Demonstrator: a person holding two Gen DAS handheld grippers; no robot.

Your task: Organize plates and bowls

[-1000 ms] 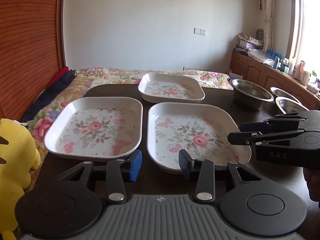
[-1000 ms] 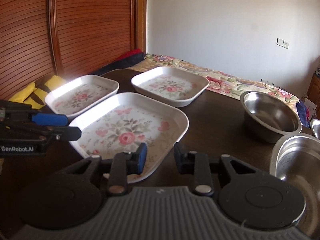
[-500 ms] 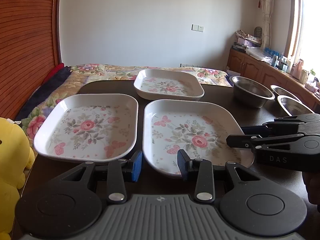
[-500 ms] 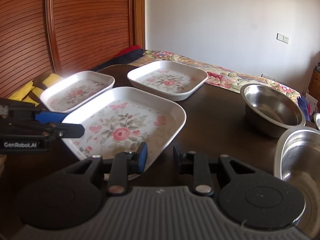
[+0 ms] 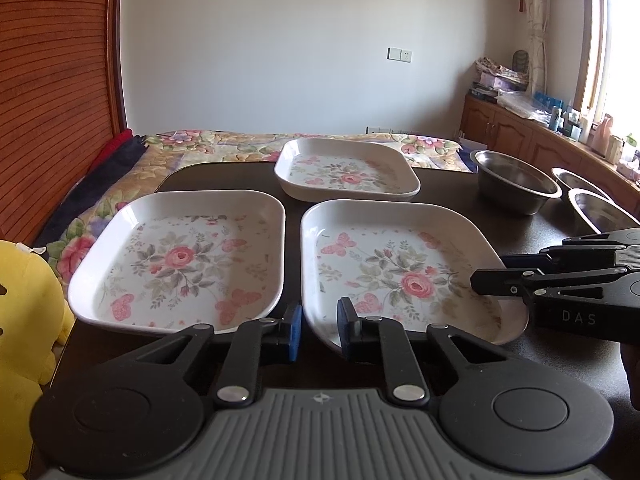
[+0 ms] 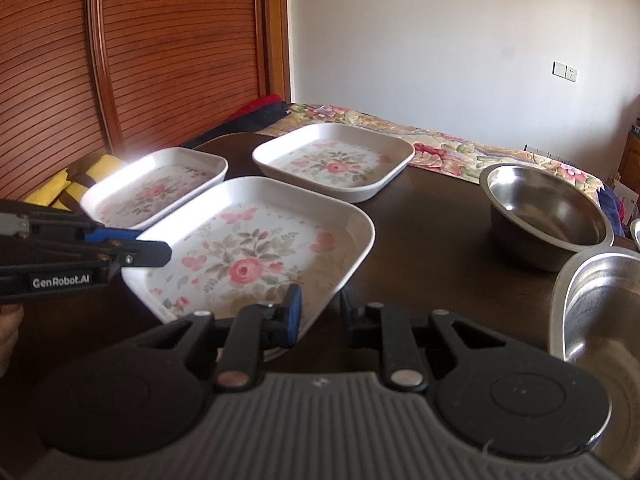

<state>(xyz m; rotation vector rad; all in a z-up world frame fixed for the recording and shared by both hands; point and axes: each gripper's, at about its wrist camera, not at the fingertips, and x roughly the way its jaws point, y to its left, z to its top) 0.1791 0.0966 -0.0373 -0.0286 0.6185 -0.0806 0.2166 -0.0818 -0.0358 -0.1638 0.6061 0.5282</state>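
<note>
Three white square plates with pink flowers lie on the dark table (image 5: 224, 178): one at the left (image 5: 180, 256), one near the middle (image 5: 404, 276), one behind (image 5: 346, 172). My left gripper (image 5: 319, 330) is open at the middle plate's near left corner, its jaws narrow and holding nothing. My right gripper (image 6: 320, 314) is open at the same plate's (image 6: 256, 256) near right edge, and in the left wrist view its side (image 5: 492, 274) overlaps that plate's right rim. Three steel bowls stand at the right: one further back (image 6: 548, 216), one close by (image 6: 600, 320), a third (image 5: 576, 180) beyond.
A yellow plush toy (image 5: 20, 340) sits off the table's left edge. A bed with a floral quilt (image 5: 224, 148) lies behind the table. Slatted wooden doors (image 6: 160, 60) stand to the left, and a cluttered wooden cabinet (image 5: 520, 132) runs under the window.
Both grippers have narrowed their jaws and moved closer to the middle plate. The plates and bowls have not moved.
</note>
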